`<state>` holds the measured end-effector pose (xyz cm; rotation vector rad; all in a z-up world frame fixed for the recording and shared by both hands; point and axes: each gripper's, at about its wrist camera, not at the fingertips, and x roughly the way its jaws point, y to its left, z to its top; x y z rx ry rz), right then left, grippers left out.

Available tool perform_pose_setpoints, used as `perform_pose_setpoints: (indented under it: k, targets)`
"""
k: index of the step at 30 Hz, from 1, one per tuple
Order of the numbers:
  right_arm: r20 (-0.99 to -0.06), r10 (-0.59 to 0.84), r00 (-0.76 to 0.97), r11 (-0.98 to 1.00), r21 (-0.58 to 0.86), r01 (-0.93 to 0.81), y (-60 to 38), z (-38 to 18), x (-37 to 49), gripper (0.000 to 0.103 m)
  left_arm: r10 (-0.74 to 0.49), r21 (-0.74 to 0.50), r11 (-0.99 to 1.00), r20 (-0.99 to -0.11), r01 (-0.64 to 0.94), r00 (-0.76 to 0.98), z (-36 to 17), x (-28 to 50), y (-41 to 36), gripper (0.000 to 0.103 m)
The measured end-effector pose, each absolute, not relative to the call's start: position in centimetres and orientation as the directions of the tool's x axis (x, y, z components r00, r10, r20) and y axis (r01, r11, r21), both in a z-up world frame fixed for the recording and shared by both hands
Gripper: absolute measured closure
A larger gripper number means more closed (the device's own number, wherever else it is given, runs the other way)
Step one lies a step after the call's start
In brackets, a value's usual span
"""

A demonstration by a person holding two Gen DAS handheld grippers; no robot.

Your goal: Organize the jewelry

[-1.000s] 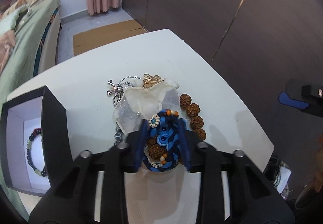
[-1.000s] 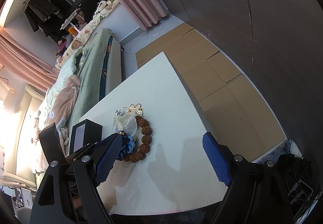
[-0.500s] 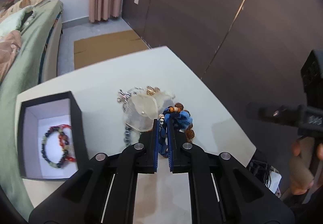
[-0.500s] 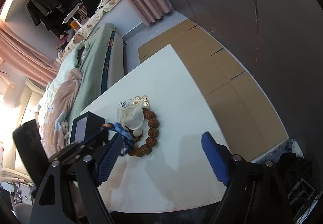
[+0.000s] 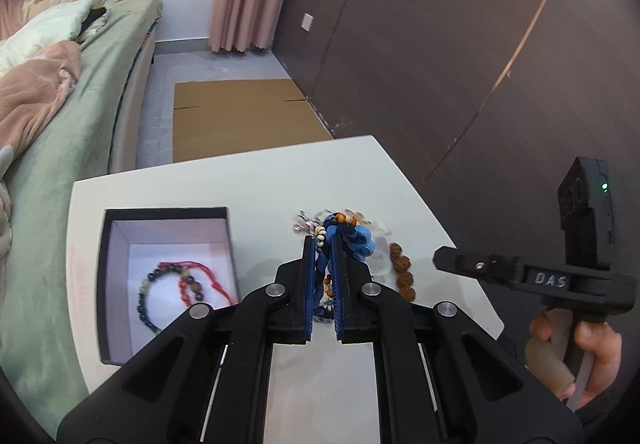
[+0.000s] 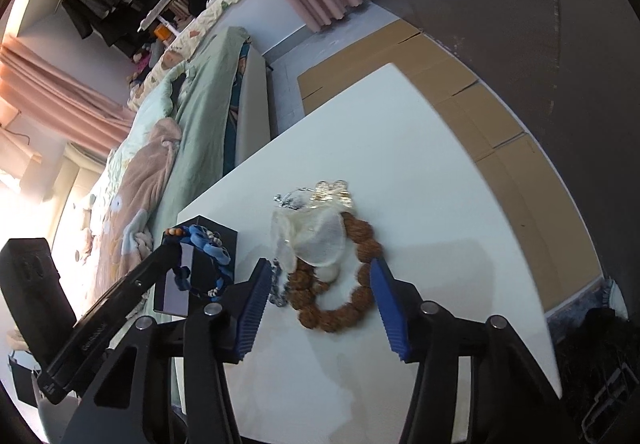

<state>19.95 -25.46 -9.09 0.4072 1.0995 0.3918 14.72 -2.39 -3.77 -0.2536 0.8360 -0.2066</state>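
While left gripper (image 5: 322, 240) clamps blue bracelet (image 5: 356, 240), right gripper (image 5: 536, 276) reads "DAS".

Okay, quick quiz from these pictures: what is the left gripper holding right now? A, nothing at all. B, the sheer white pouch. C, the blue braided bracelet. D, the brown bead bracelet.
C: the left gripper is shut on the blue braided bracelet, which hangs lifted off the table, while the brown bead bracelet and white pouch lie on it.
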Motion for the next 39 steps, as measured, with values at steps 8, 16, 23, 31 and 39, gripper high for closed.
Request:
perform_pose_setpoints:
  k: [8, 16, 23, 31, 39]
  targets:
    - [-0.799, 0.466, 0.379, 0.881, 0.459, -0.114, -21.8, -10.5, 22.4, 0.063, -0.268, -0.333, 0.942, -0.695, 0.032, 0.667, -3.5, 15.4, 1.0, 0.095]
    - [-0.829, 0.424, 0.364, 0.905, 0.408, -0.124, -18.8, -12.3, 23.9, 0.08, -0.274, -0.361, 0.932, -0.67, 0.02, 0.69, -2.6, 15.4, 3.3, 0.095]
    - [-0.744, 0.497, 0.446, 0.863, 0.477, -0.166, -18.3, -9.9, 22.9, 0.103, -0.265, -0.377, 0.926, -0.654, -0.001, 0.708, -1.9, 14.7, 5.4, 0.095]
    - [-0.659, 0.565, 0.497, 0.815, 0.541, -0.208, -17.3, -7.1, 21.7, 0.103, -0.242, -0.393, 0.919, -0.636, -0.038, 0.732, -1.2, 13.3, 8.2, 0.095]
    - [-0.521, 0.67, 0.528, 0.729, 0.594, -0.34, -14.9, -3.1, 18.9, 0.103, -0.216, -0.406, 0.911, -0.62, -0.073, 0.754, -0.6, 11.9, 10.8, 0.095]
